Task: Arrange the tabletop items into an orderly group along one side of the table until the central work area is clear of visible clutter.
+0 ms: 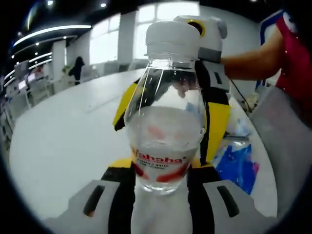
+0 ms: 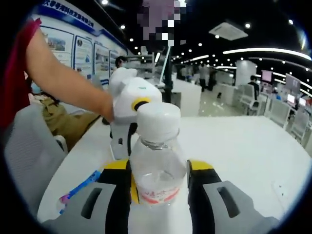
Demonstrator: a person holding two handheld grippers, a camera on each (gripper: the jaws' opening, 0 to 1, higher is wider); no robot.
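A clear water bottle with a white cap and a red-lettered label stands upright between the jaws of my left gripper, which are shut on its lower part. From the far side, my right gripper reaches in, its yellow fingers flanking the same bottle. In the right gripper view the bottle sits between the black and yellow jaws of my right gripper, shut on it near the label. My left gripper shows just behind the bottle, held by a person's hand.
The white table stretches away to the left. A blue packet lies by the table edge, seen also as the packet in the right gripper view. A grey chair stands beside the table. A person's bare arm reaches across.
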